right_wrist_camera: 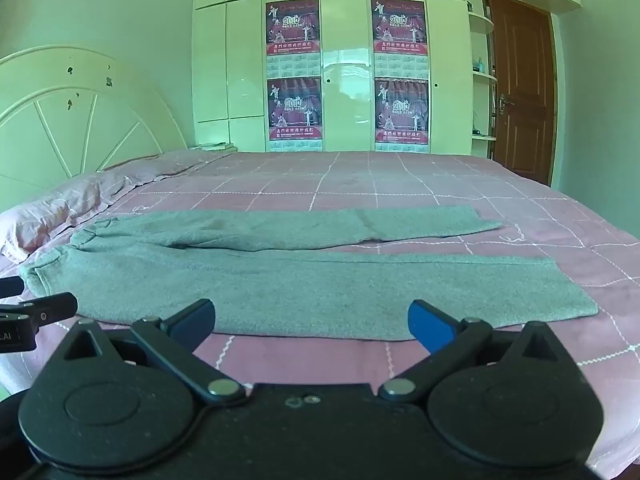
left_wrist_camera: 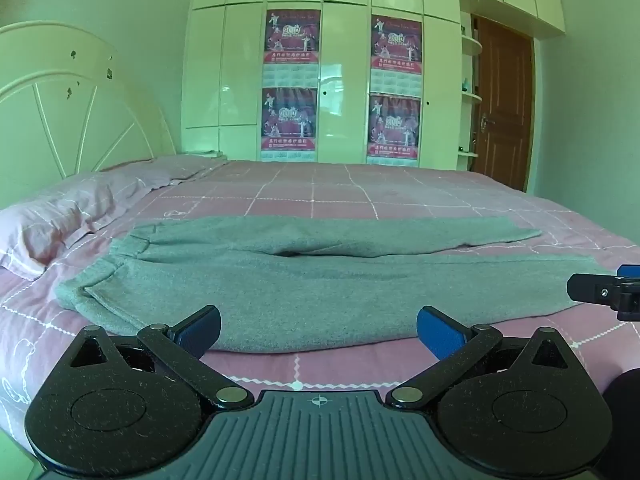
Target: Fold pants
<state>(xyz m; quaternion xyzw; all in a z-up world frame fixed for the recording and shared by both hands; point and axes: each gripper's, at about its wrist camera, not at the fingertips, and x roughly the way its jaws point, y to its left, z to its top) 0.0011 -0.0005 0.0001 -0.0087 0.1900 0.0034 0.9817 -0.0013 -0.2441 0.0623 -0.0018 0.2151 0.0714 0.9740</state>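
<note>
Grey pants (left_wrist_camera: 280,280) lie spread flat across the pink checked bed (left_wrist_camera: 360,196), waistband to the left near the pillow, both legs stretching right with a gap between them. They also show in the right wrist view (right_wrist_camera: 300,284). My left gripper (left_wrist_camera: 318,330) is open and empty, just short of the near leg's front edge. My right gripper (right_wrist_camera: 310,320) is open and empty, at the same front edge further right. The right gripper shows at the left wrist view's right edge (left_wrist_camera: 604,292); the left gripper shows at the right wrist view's left edge (right_wrist_camera: 36,308).
A pink pillow (left_wrist_camera: 52,216) lies at the bed's left end against a white headboard (left_wrist_camera: 68,108). A white wardrobe (left_wrist_camera: 344,60) with posters stands behind the bed. A brown door (left_wrist_camera: 504,104) is at the back right.
</note>
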